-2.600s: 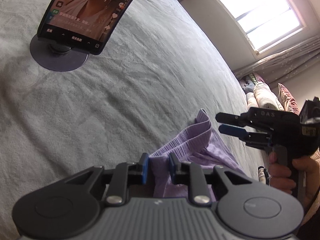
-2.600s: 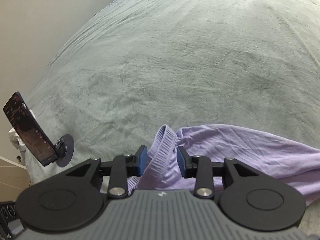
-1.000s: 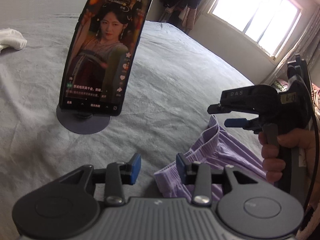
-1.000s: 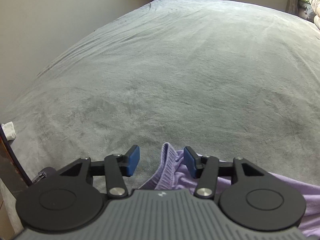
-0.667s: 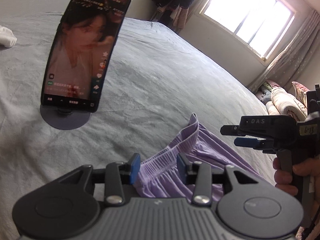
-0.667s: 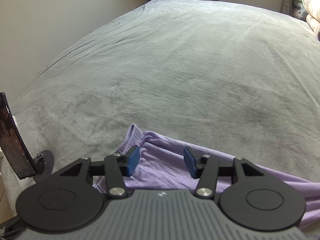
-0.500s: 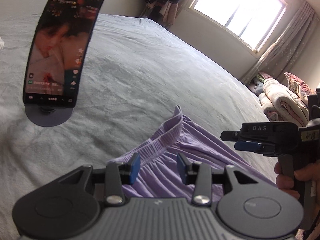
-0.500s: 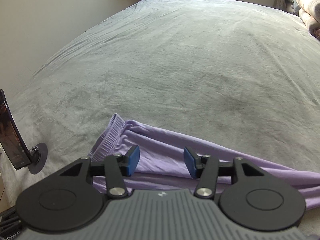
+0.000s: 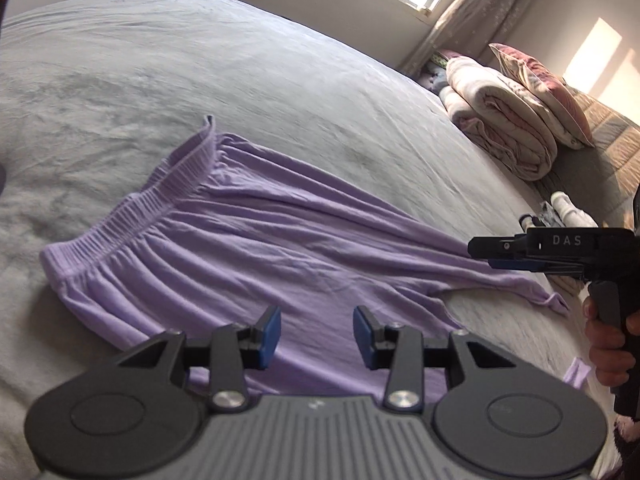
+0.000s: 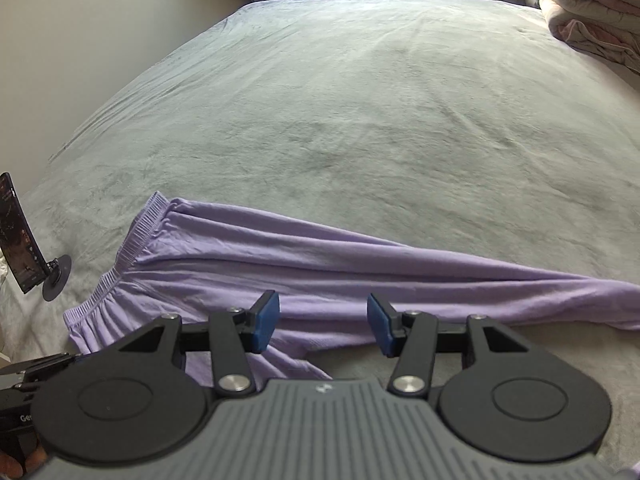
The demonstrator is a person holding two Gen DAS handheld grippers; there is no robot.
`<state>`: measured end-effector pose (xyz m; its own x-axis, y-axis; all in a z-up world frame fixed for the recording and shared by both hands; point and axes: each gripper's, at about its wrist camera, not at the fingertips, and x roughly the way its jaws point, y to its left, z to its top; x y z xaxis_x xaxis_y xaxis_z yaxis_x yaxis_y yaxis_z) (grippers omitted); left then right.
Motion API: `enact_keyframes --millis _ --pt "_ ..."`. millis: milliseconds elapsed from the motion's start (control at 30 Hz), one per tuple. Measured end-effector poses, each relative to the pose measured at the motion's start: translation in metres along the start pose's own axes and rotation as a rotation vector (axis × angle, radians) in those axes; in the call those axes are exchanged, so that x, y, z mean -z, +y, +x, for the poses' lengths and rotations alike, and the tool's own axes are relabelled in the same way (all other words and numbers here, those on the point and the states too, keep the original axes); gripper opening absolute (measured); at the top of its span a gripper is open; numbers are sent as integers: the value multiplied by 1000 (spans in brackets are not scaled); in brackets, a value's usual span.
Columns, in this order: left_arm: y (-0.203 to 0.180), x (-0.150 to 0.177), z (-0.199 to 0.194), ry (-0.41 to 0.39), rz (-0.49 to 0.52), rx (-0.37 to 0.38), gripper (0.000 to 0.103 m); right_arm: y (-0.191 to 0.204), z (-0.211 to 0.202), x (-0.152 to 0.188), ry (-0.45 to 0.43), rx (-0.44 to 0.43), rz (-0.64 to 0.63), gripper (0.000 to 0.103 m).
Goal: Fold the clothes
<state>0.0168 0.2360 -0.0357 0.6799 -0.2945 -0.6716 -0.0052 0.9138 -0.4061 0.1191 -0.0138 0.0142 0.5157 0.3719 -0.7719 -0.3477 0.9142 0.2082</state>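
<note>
Across the bed, left wrist view: lilac soft-knit trousers [image 9: 256,236] lie spread flat on the grey fleece bed cover [image 9: 280,68], the gathered elastic waistband [image 9: 132,208] at the left and one leg tapering away to the right.
Left gripper: the black left gripper with blue pads [image 9: 316,338] hangs above the lower part of the trousers, jaws apart, with cloth visible under the gap but nothing pinched.
Right gripper, same view: the black right gripper [image 9: 486,256] enters from the right edge, held by a hand [image 9: 610,350] on its grip; it is seen side-on, its tips above the far leg near the cuff, and the view alone does not tell how wide its jaws stand.
Background: a rolled pale quilt [image 9: 500,116] and a patterned pillow [image 9: 540,88] sit beyond the bed at the upper right, under a curtained window.

Over the bed, right wrist view: the trousers [image 10: 320,268] stretch from the waistband at the left to a leg running off the right edge.
Right gripper: its blue pads [image 10: 267,320] stand apart, clear of the cloth, above the crotch of the trousers.
Left edge: a dark phone on a round stand [image 10: 24,240] sits on the cover, well apart from the waistband.
</note>
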Motion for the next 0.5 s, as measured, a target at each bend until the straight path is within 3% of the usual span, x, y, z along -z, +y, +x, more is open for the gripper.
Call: enact_keyframes --millis 200,500 --pt "-29 19 14 88 127 72 41 -47 -40 34 -3 55 50 53" --pt "-98 43 32 204 271 218 39 -152 -116 91 -35 154 212 53"
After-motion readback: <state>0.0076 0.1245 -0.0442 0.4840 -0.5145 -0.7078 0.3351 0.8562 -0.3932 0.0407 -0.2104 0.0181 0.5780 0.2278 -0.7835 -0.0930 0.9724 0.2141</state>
